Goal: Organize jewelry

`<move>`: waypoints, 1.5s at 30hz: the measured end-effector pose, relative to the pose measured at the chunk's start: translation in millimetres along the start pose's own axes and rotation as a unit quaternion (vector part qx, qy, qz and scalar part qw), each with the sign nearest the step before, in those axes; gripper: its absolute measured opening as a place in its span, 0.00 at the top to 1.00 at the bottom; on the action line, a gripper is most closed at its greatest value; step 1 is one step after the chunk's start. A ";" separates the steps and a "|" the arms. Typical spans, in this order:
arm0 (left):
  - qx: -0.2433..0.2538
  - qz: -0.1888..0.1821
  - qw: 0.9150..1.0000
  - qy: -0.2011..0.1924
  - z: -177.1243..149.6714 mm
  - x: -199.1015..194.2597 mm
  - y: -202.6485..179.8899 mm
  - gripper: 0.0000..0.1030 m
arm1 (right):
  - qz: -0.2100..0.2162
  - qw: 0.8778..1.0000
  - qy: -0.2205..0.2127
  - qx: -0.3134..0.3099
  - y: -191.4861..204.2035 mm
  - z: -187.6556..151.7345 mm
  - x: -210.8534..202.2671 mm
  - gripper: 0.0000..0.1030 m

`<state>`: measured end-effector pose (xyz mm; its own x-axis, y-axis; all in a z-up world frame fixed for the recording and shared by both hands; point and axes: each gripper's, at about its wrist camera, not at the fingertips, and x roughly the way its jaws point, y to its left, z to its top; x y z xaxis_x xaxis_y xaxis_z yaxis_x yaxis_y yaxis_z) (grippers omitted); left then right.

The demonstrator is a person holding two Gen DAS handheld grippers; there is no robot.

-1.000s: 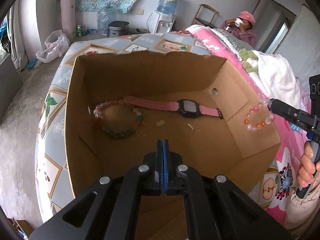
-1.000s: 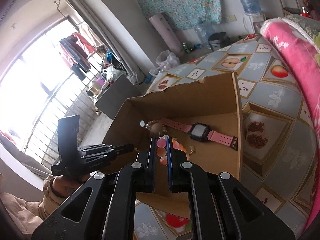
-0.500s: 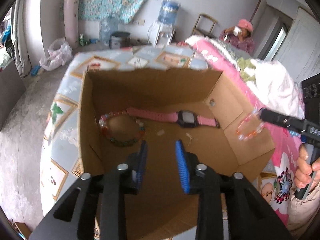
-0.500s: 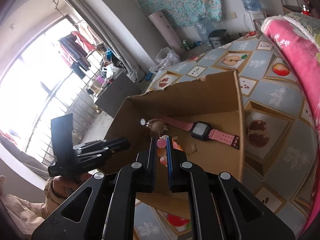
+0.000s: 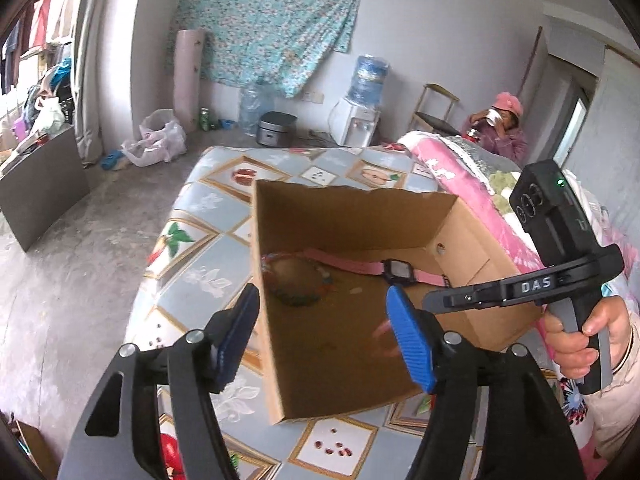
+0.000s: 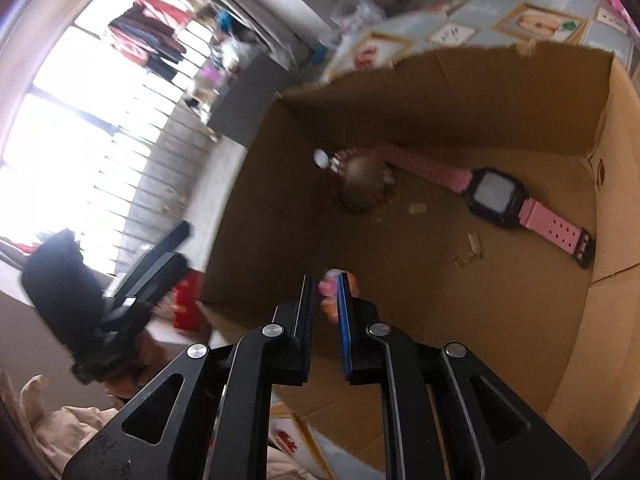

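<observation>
Water dispenser [image 5: 357, 118] against far wall. Left of it: rice cooker [image 5: 276, 128], clear water jug [image 5: 255, 106], rolled mat [image 5: 188, 74] upright. Floral cloth [image 5: 272, 20] hangs above-left. Seated person [image 5: 502, 128] to its right, beside a chair [image 5: 434, 110].

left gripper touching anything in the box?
Apart. In the left wrist view the left gripper hangs above the box, its jaws opening with nothing between them, well clear of the watch.

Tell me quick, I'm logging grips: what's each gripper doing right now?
Left gripper: jaws opening, nothing between them.
Right gripper: jaws opening slightly, pink and orange bead bracelet between them, over the cardboard box.
</observation>
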<state>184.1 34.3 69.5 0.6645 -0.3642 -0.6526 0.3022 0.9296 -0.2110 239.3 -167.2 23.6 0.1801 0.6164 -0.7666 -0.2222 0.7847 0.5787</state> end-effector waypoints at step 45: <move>-0.142 -0.106 0.983 0.055 -82.7 -39.9 21.3 0.27 | -0.105 0.981 -0.131 0.098 -58.7 -130.2 -90.5 0.45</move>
<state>107.5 73.4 30.9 0.5242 -0.5575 -0.6438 0.2130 0.8177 -0.5347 111.3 -277.6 22.8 0.4472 0.4151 -0.7923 0.0299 0.8784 0.4770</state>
